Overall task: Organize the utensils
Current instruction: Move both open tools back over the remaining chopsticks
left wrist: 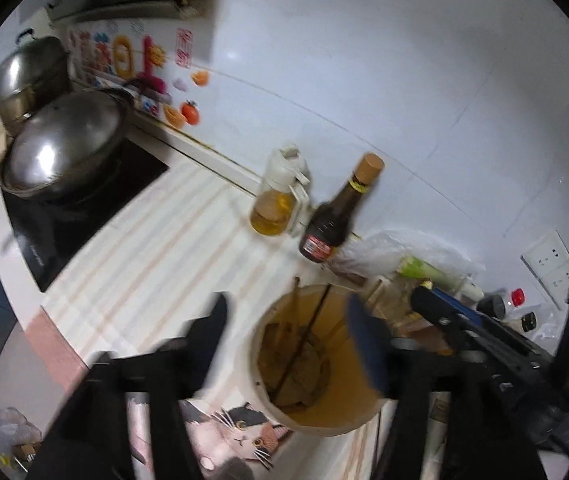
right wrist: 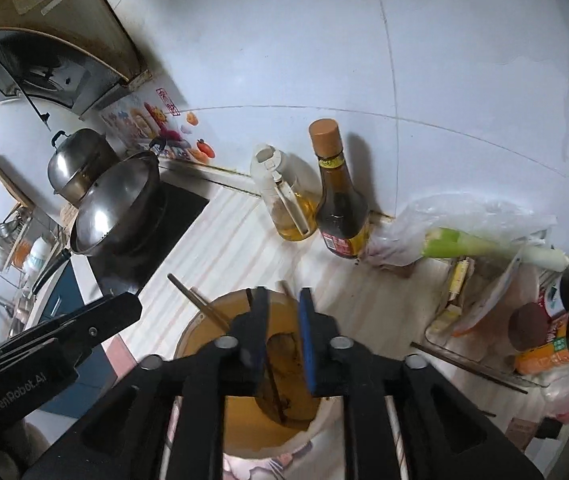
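Hovering over holder (right wrist: 212, 364) at lower centre, chopsticks (right wrist: 274, 384) already inside | left tool (left wrist: 288, 320) wide apart, empty | right tool (right wrist: 284, 320) part open, empty | loose chopstick (right wrist: 468, 366) lower right on tabletop (right wrist: 224, 240), left to collect

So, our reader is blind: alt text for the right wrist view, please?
The right gripper, jaws open, hovers over a round utensil holder holding chopsticks on a kitchen counter. Behind stand an oil dispenser and a dark sauce bottle.
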The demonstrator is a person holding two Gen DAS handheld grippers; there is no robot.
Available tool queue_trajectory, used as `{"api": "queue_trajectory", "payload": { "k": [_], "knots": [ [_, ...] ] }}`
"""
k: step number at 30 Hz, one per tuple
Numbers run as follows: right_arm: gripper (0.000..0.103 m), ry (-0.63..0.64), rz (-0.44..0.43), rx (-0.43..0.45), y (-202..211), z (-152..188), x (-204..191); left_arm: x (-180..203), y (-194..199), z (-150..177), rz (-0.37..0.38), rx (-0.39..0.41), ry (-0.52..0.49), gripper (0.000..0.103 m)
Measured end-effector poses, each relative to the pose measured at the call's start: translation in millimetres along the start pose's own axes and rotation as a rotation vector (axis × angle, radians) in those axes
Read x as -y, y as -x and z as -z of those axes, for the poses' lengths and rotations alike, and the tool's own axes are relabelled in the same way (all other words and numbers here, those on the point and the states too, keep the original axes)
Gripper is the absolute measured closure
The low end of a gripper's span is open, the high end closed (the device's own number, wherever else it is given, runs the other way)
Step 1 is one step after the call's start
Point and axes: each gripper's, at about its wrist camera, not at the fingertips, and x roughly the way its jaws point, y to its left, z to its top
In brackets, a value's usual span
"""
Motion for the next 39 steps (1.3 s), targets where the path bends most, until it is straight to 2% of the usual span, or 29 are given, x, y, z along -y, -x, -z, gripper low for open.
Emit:
{"api": "queue_trajectory", "payload": {
  "k": [2, 3, 4, 6, 8, 11, 15, 19, 21, 23, 25, 26, 27, 29, 37, 38, 39],
  "knots": [
    [0.065, -0.006, 0.010, 0.015, 12, 1, 2, -1, 9, 5, -0.033, 0.023, -0.009, 0.030],
    [0.058, -0.009, 0.018, 0.023, 19, 2, 4, -2, 13, 9, -0.055, 0.033, -0.016, 0.029],
    [0.053, -0.017, 0.026, 0.029, 25, 4, 8, -3, 15, 12, -0.075, 0.044, -0.020, 0.019],
    [0.034, -0.034, 0.041, 0.043, 38, 12, 17, -5, 22, 23, -0.111, 0.079, -0.027, 0.000],
    [0.027, -0.041, 0.069, 0.059, 49, 20, 25, -6, 26, 33, -0.147, 0.114, -0.031, 0.000],
    [0.007, -0.059, 0.087, 0.092, 64, 39, 42, -4, 31, 53, -0.195, 0.140, -0.050, 0.000],
    [0.001, -0.085, 0.140, 0.122, 79, 70, 67, 3, 27, 80, -0.211, 0.112, -0.060, 0.000],
    [0.001, -0.070, 0.185, 0.087, 79, 104, 88, 16, 16, 111, -0.254, 0.085, -0.101, 0.000],
    [0.001, -0.081, 0.221, 0.031, 71, 125, 102, 24, 4, 133, -0.318, 0.056, -0.127, 0.000],
    [0.002, -0.122, 0.235, -0.047, 57, 149, 121, 27, -12, 152, -0.323, 0.012, -0.143, 0.000],
    [0.019, -0.164, 0.238, -0.119, 38, 172, 138, 30, -29, 169, -0.324, -0.031, -0.150, 0.000],
    [0.040, -0.181, 0.237, -0.162, 27, 185, 147, 31, -42, 180, -0.329, -0.061, -0.159, 0.000],
    [0.051, -0.191, 0.244, -0.205, 16, 197, 155, 33, -50, 188, -0.331, -0.081, -0.168, 0.000],
    [0.055, -0.207, 0.230, -0.252, -1, 213, 164, 37, -67, 205, -0.332, -0.127, -0.188, 0.000],
    [0.055, -0.190, 0.242, -0.425, -63, 255, 172, 49, -113, 257, -0.331, -0.262, -0.234, 0.000],
    [0.060, -0.182, 0.250, -0.437, -68, 258, 172, 51, -116, 260, -0.330, -0.271, -0.241, 0.000],
    [0.070, -0.165, 0.269, -0.453, -74, 263, 172, 54, -120, 264, -0.330, -0.283, -0.250, 0.000]
  ]
}}
